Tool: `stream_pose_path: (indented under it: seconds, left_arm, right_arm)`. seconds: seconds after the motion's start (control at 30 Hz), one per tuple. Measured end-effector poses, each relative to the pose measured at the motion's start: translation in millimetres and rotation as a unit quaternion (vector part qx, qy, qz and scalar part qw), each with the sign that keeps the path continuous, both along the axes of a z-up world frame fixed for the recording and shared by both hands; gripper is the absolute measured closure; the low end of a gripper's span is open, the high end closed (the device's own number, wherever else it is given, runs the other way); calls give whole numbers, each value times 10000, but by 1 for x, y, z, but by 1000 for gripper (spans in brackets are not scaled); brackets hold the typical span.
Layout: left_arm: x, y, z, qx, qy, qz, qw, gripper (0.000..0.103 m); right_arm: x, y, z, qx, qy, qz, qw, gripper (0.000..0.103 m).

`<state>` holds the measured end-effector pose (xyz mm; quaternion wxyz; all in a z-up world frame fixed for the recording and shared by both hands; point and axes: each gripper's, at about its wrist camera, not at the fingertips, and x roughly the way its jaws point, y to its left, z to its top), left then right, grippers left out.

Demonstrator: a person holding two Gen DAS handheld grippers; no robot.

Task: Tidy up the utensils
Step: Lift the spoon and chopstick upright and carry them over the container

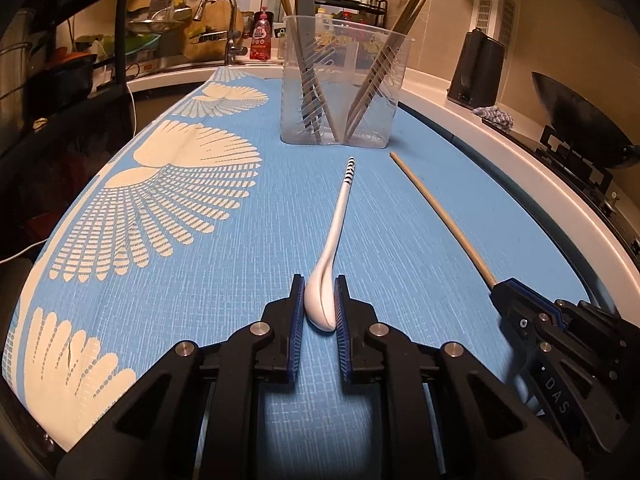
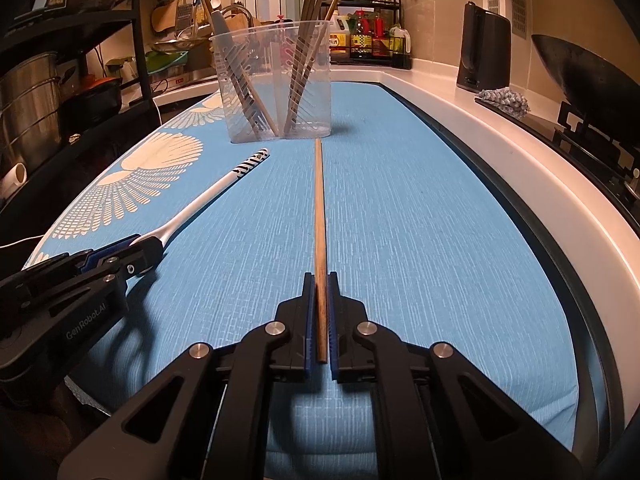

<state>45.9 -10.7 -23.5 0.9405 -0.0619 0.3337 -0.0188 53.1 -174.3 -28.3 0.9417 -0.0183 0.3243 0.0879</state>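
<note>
Closest to my left lens, the left hand-held gripper [image 1: 320, 300] pinches the bowl of a white spoon [image 1: 334, 248], whose handle lies on the mat and points toward the holder; the bowl's far side is hidden by the pad. My right hand-held gripper [image 2: 320, 292] is pressed onto the near end of a single wooden chopstick [image 2: 319, 216], which runs straight ahead on the mat, its far tip just short of the holder.

Going by size: the blue mat [image 1: 224, 264] with cream fan prints covers the counter [image 2: 472, 128], its near edge cut off behind my rig. On it, at the far end, stands a clear plastic utensil holder [image 1: 344, 80] with two compartments; chopsticks and a grey utensil lean inside, though the ribbed wall blurs them and their tops run out of frame. A dark wok [image 2: 592, 80] is cropped at the right edge. The spoon's handle end carries dark stripes I cannot read clearly.
</note>
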Motion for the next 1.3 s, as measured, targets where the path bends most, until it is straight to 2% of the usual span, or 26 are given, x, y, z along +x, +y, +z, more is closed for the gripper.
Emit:
stream_pose_path:
  seconds: [0.13,0.37,0.8,1.3]
  left_arm:
    - [-1,2,4,42,-34,36,10000,93]
    - [-8,7,20,153,-236,165,9995,93]
    - [-30,17,71,354,-1166,297,9921,92]
    - [-22,27,115,512,-1716,452,9828,91]
  right_arm:
    - [-1,-3,4,57,1,-45,10000,98]
    - [-13,-1,35,7,-457,10,9990,98]
    - [-27,-7,104,39,-1212,-2,9926,98]
    - [-9,-13,152,281,-1506,124,9881,98]
